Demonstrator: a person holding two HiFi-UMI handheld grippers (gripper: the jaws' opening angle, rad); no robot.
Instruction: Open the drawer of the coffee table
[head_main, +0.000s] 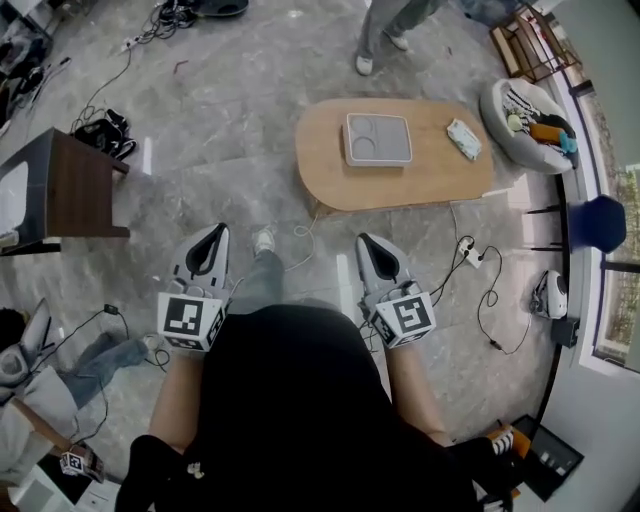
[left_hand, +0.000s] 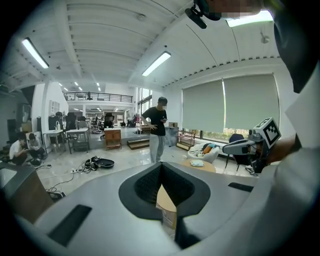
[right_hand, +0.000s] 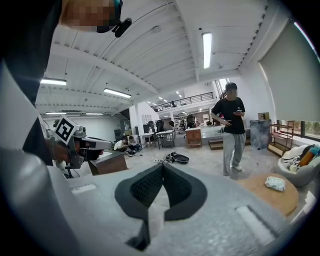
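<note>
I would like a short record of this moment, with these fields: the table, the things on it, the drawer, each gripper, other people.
coffee table: oval, wooden, ahead of both grippers, not touched
on it: grey tray; small pale bundle
drawer: not visible in any view
left gripper: shut, empty
right gripper: shut, empty
bystander: standing beyond the table

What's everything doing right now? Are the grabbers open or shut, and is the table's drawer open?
left gripper: shut, empty, short of the table.
right gripper: shut, empty, short of the table.
coffee table: standing, no drawer seen sticking out.
tray: flat on the table, looks empty.
white bundle: lying on the table beside the tray.
</note>
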